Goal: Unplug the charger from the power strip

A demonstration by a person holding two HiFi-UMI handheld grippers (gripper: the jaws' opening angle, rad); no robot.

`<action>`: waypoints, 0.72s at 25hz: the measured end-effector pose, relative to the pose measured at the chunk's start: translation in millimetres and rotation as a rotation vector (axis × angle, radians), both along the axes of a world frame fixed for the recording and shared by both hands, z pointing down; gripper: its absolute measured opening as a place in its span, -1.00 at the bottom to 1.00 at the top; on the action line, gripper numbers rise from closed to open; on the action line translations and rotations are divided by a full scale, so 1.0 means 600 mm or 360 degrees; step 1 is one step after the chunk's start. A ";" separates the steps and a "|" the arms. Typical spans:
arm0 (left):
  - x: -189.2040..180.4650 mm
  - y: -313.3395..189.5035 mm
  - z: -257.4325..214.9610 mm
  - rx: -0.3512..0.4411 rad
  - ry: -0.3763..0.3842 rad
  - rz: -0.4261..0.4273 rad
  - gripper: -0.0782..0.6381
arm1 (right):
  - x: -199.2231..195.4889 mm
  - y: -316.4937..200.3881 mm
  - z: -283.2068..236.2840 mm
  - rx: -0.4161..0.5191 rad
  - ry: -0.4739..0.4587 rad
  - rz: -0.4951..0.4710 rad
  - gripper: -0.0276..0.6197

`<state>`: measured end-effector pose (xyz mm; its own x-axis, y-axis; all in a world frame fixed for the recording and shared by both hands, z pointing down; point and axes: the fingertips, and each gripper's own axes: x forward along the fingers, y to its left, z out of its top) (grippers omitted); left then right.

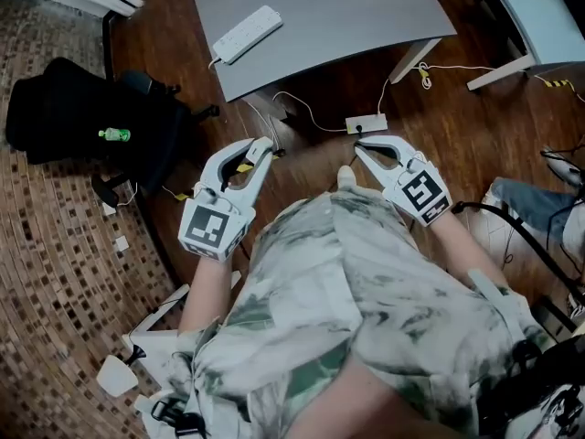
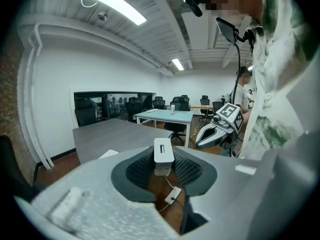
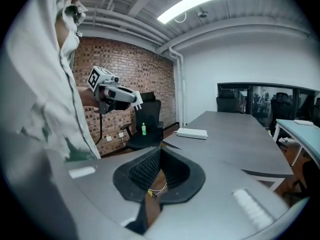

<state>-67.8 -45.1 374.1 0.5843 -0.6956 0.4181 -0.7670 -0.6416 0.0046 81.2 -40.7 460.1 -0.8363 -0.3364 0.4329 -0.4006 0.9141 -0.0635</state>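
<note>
A small white charger point(image 2: 163, 153) with a dark slot in its end sits between the tips of my left gripper point(image 2: 163, 159), which is shut on it. In the head view the left gripper point(image 1: 262, 146) is held out in front of the person's body, above the wooden floor. A small white power strip point(image 1: 366, 123) lies on the floor with a thin white cable; it also shows below the left jaws as the power strip point(image 2: 173, 195). My right gripper point(image 1: 358, 149) hangs just short of that strip, shut and empty point(image 3: 159, 156).
A grey table point(image 1: 347, 7) stands ahead with a second, longer white power strip point(image 1: 247, 33) on it. A black office chair point(image 1: 91, 117) holding a green bottle point(image 1: 114, 134) stands at the left. Loose cables point(image 1: 302, 108) run over the floor under the table.
</note>
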 end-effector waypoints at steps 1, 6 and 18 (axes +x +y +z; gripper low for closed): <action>0.000 0.013 -0.007 0.0017 0.0009 0.0019 -0.49 | -0.006 0.011 -0.008 0.0010 -0.0009 0.0010 -0.91; -0.037 0.107 -0.012 0.0073 0.0080 0.0093 -0.49 | -0.058 0.083 -0.038 0.0047 -0.0008 0.0046 -0.91; -0.111 0.316 0.004 0.0096 0.0112 0.0279 -0.49 | -0.173 0.320 -0.103 0.0107 0.0055 0.0091 -0.90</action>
<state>-134.3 144.4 376.2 0.7249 -0.6032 0.3326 -0.6429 -0.7659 0.0121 -22.8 151.6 398.5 -0.7999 -0.4125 0.4360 -0.4531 0.8914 0.0120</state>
